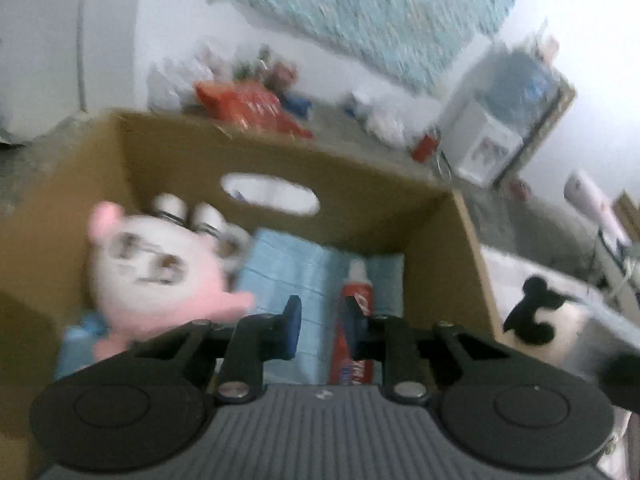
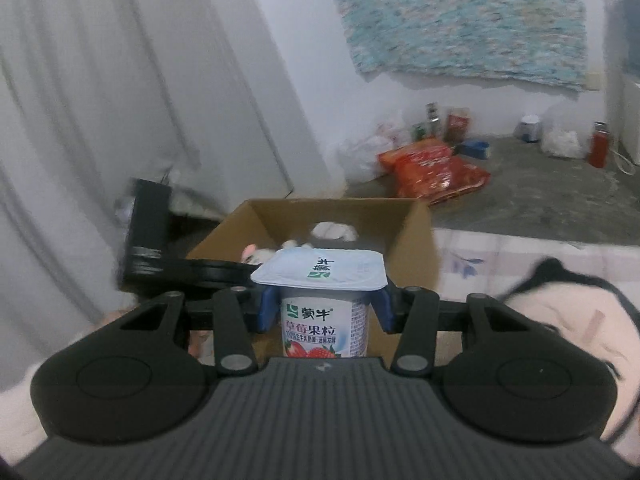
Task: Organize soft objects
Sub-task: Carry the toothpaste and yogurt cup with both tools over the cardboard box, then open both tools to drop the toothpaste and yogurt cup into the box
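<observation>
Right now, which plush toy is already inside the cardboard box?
The pink-and-white plush, at the left inside the cardboard box. The black-and-white plush lies outside, beyond the box's right wall.

Pink plush (image 1: 160, 272), toothpaste tube (image 1: 354, 320) inside cardboard box (image 1: 440, 216)

Matt cardboard box (image 1: 360, 200); glossy plastic yogurt cup (image 2: 324, 320).

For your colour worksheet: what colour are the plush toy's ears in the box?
Pink, on the plush toy; clearest in the left wrist view.
</observation>
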Tool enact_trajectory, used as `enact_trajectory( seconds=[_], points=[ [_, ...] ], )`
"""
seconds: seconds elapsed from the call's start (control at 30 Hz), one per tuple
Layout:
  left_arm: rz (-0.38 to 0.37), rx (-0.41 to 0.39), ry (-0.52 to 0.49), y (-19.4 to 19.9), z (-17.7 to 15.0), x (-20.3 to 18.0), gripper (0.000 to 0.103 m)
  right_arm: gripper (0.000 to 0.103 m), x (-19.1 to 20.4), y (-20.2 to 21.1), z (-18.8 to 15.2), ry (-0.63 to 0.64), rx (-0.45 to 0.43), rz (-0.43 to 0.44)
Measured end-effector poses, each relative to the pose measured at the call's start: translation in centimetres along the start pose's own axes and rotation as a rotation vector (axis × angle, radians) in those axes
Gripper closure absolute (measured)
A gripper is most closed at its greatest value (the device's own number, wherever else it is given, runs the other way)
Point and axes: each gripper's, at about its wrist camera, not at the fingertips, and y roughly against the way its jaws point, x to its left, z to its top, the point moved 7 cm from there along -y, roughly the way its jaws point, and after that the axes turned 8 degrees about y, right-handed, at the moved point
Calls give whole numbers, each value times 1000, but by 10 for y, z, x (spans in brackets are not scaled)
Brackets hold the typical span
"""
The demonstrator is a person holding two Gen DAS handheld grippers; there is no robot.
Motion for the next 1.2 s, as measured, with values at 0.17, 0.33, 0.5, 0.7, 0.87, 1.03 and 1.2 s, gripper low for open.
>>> enact_trajectory(
  seconds=[0.17,0.33,0.5,0.7,0.87,1.03,1.2],
  points=[
    [91,-179,-33,67,13,19,81,57,29,-59,25,38,85,-4],
    [76,-252,13,111,7,41,81,57,44,-132,32,-58,192,-48],
    [69,-250,-11,123,-4,42,81,57,46,-201,15,-62,320,-187],
    [75,-234,2,125,-15,57,80,56,31,-233,-13,-191,448,-258],
    [94,-240,-22,127,-20,60,76,28,28,-232,5,-177,403,-290],
    [112,-235,-33,140,-26,48,73,19,45,-199,41,-70,332,-255],
    [96,-270,-125,175,-35,4,71,20,52,-89,79,79,138,-152]
  ],
)
